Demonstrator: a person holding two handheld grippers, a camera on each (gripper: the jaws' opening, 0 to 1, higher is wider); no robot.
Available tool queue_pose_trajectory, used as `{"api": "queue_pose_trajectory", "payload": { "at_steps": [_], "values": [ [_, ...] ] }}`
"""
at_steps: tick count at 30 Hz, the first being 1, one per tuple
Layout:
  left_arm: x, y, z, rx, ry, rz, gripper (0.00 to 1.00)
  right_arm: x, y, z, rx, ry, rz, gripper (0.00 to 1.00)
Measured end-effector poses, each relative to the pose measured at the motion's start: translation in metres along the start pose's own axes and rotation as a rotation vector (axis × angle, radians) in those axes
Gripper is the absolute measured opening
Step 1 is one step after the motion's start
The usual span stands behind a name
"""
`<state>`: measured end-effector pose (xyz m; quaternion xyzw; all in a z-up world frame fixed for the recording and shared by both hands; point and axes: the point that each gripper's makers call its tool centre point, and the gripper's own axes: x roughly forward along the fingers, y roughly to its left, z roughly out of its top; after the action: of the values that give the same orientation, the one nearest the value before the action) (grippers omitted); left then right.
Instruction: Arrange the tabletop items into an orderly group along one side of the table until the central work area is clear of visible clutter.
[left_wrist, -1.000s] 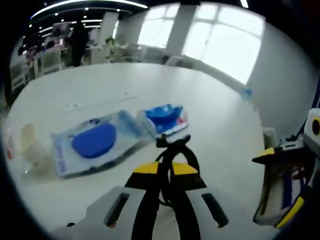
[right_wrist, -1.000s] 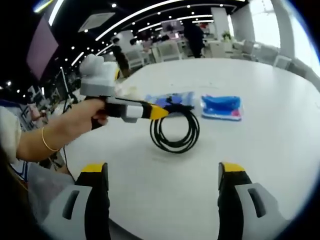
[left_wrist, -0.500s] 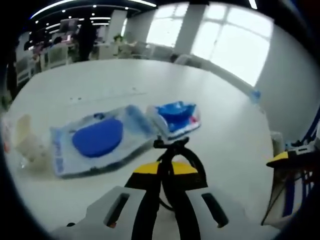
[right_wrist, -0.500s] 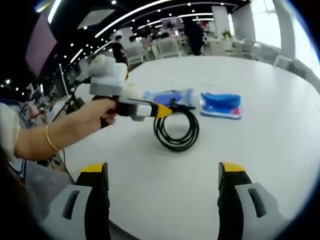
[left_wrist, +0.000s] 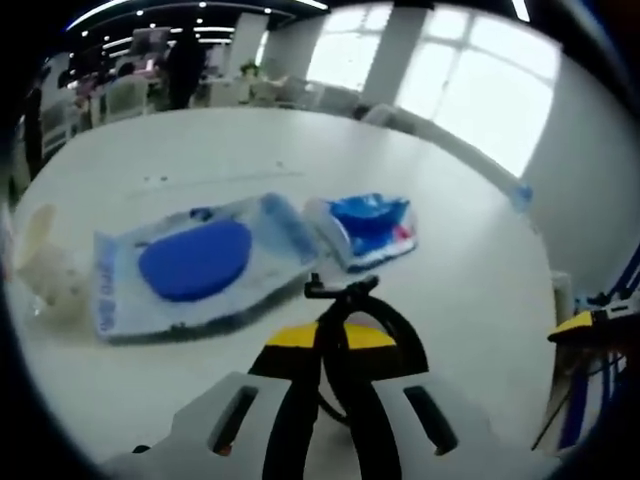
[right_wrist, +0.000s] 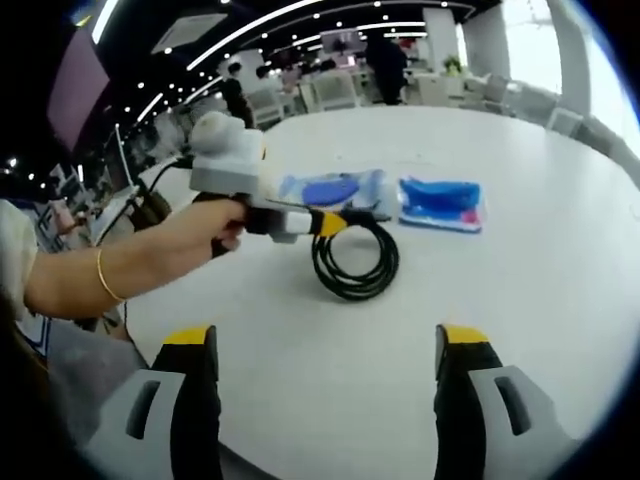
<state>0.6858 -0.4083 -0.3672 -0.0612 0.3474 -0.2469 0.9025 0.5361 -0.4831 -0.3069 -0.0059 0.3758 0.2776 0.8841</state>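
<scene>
My left gripper (left_wrist: 325, 345) is light grey with yellow tips and black inner faces, and the coiled cable (right_wrist: 355, 262) that it holds is black; my right gripper (right_wrist: 325, 345) has the same grey body, black jaws and yellow tips. The bench (right_wrist: 520, 300) is plain white. On it the large wipes pack (left_wrist: 190, 268) is pale blue and see-through with a deep blue oval lid, the small pouch (left_wrist: 368, 228) is bright blue with a little red and white, and I wear a gold bracelet (right_wrist: 103, 276).
</scene>
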Motion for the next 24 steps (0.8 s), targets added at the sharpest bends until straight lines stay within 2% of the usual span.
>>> {"api": "queue_pose_trajectory", "payload": {
  "at_steps": [12, 17, 24],
  "values": [
    [0.006, 0.007, -0.011, 0.02, 0.018, 0.036, 0.05, 0.001, 0.002, -0.002, -0.001, 0.003, 0.007, 0.89],
    [0.007, 0.009, -0.013, 0.054, 0.021, 0.045, 0.06, 0.003, 0.003, -0.002, -0.001, 0.002, 0.012, 0.9],
    [-0.006, 0.002, 0.006, 0.137, -0.049, 0.018, 0.09, 0.001, 0.004, 0.0, -0.007, -0.004, 0.011, 0.91]
  ]
}}
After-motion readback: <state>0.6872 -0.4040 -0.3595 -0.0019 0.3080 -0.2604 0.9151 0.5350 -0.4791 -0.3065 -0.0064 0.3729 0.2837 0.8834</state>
